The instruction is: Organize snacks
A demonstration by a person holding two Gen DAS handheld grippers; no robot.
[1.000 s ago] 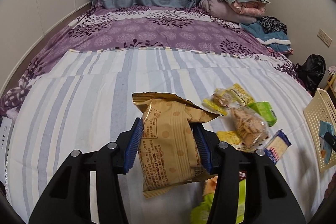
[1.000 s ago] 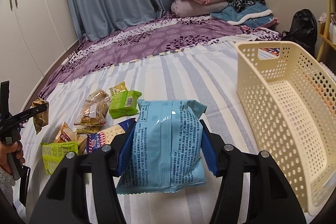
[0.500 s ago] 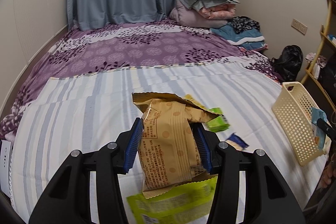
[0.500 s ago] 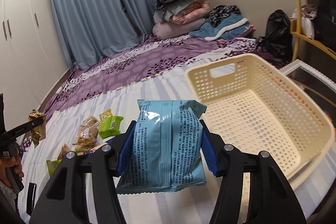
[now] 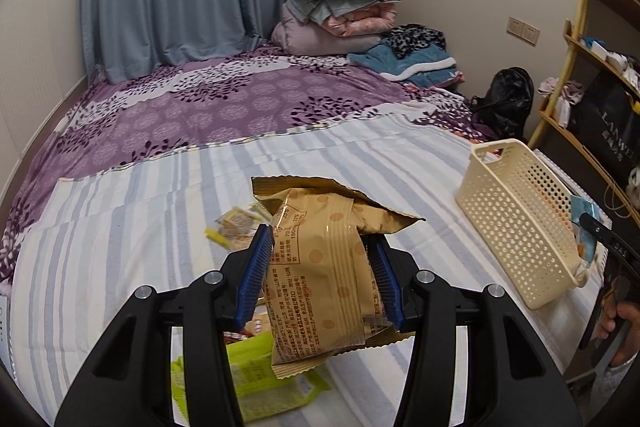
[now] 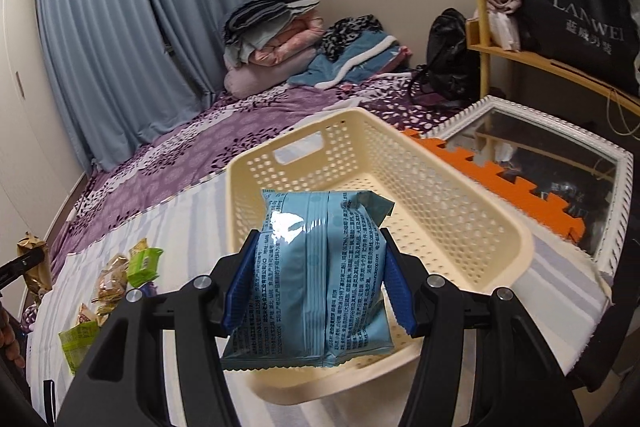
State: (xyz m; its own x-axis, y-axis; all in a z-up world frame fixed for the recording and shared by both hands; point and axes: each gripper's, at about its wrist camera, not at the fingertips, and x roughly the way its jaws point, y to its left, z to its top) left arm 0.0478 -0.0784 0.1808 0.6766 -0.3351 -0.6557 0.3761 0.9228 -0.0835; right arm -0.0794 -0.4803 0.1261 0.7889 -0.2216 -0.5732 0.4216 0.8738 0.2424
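Your right gripper [image 6: 316,279] is clamped on the blue packet [image 6: 316,279], centre of the right view, hanging over the near rim of the cream basket [image 6: 480,227]. Risk: let go here and the packet likely catches the rim and tips back onto the striped sheet [image 6: 192,211], since much of it seems to sit on your side of the wall; carry it further in first. The basket looks empty, only perforated floor showing. Your left gripper [image 5: 320,275] is clenched on the tan packet [image 5: 320,275], centre of the left view, well apart from the basket [image 5: 516,211] at middle right. Its crumpled top flap sticks out past the pads, so it could slide in the grip. Loose snacks [image 6: 116,279] lie on the sheet at lower left of the right view; a green packet [image 5: 256,375] sits under the left gripper.
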